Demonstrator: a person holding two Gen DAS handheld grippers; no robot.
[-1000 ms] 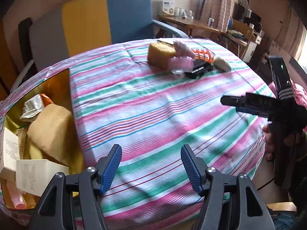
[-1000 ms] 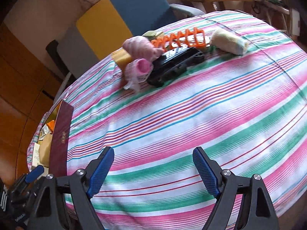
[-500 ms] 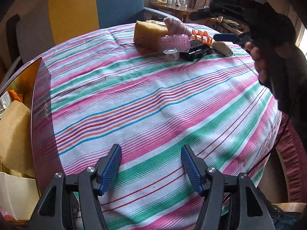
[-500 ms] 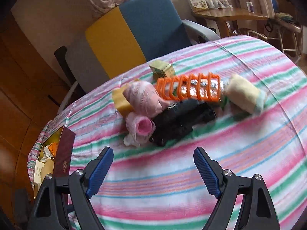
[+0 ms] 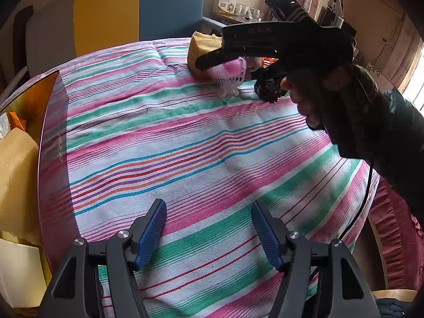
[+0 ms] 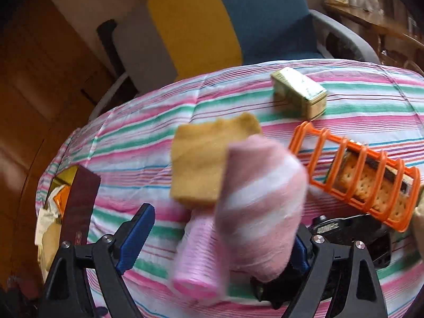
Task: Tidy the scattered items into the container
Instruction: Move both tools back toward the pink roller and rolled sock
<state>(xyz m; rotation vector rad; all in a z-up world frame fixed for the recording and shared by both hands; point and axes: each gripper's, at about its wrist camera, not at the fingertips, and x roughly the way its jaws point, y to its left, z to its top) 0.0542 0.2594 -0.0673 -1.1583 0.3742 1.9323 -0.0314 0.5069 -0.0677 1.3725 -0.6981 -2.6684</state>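
Container (image 5: 50, 137) at the left edge of the striped surface (image 5: 185, 137), its dark red wall upright, a tan cloth and papers inside; left hand-held gripper (image 5: 208, 234) low at the near edge, blue pads spread wide with nothing between them; far across, right hand-held gripper (image 6: 212, 238) spread around a pink-and-white rolled cloth (image 6: 261, 206) and a pink mesh roller (image 6: 198, 259), contact unclear; tan sponge (image 6: 201, 161) just behind them; orange rack (image 6: 355, 177) with crackers to the right; green box (image 6: 299, 92) farther back; black object (image 6: 352, 235) beneath the rack.
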